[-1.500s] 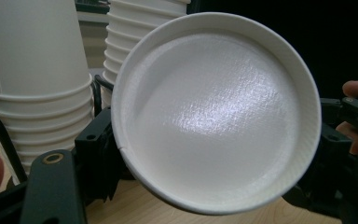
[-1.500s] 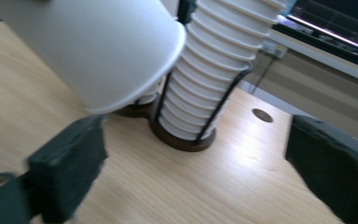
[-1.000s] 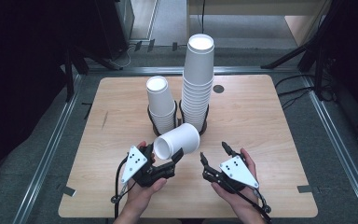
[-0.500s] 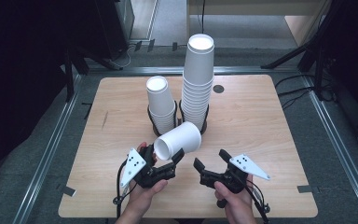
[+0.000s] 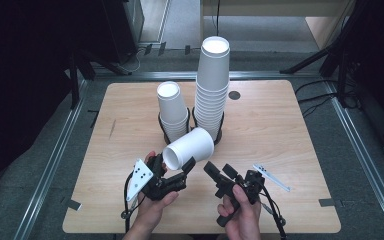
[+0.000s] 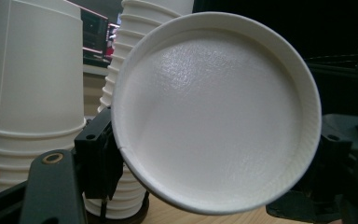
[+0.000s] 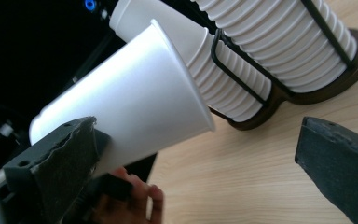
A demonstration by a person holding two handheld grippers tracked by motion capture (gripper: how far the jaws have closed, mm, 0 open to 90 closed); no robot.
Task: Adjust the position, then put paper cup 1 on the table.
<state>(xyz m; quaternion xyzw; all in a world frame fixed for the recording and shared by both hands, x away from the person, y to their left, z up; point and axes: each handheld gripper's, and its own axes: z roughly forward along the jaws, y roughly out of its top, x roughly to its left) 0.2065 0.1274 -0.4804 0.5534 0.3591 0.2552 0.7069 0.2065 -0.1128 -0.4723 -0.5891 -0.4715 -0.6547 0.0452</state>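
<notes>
Left gripper: jaws clamped on the bottom end of a single white paper cup, one jaw on either side of it. The cup lies tilted, held clear of the wooden surface, its mouth pointing up and away toward the two cup stacks; it sits just in front of the black wire holder. In the left gripper view the cup's round base faces the camera between the jaws.

Right gripper: jaws spread wide, nothing between them, just right of the cup and not touching it. They have just been opening.

Behind: short cup stack, tall cup stack, both upside down in the holder.
</notes>
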